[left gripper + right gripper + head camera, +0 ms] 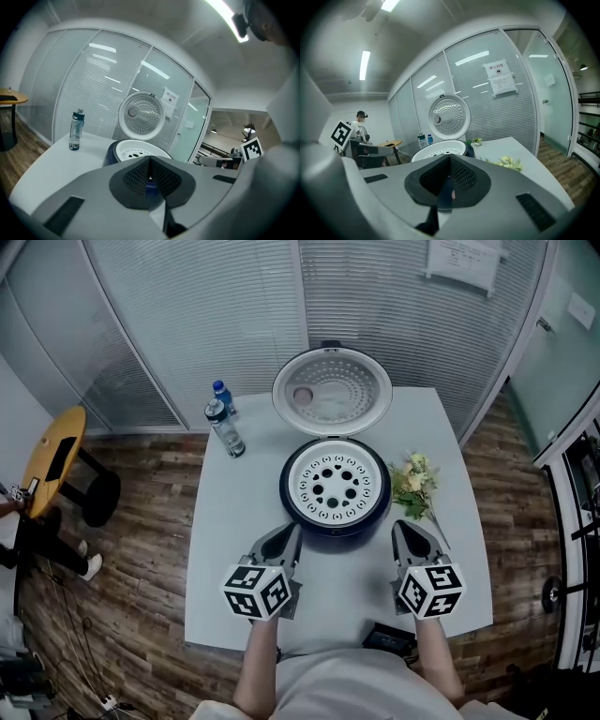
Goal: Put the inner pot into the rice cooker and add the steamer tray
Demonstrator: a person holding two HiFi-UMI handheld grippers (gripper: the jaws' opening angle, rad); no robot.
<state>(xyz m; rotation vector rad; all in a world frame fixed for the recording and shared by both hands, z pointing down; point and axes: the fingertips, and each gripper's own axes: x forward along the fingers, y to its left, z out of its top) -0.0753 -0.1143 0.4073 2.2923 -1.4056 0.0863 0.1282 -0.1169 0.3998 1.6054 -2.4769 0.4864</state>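
head: steeply down | gripper views: low, forward | shared: rice cooker (335,530)

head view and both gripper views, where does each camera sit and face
Head view: on the person's head, looking steeply down at the table, open rice cooker, both forearms, left gripper and right gripper.
Left gripper view: on the left gripper, looking along its shut jaws at the cooker and a bottle.
Right gripper view: on the right gripper, along its shut jaws at the cooker and flowers.
Shared: all show the raised lid.
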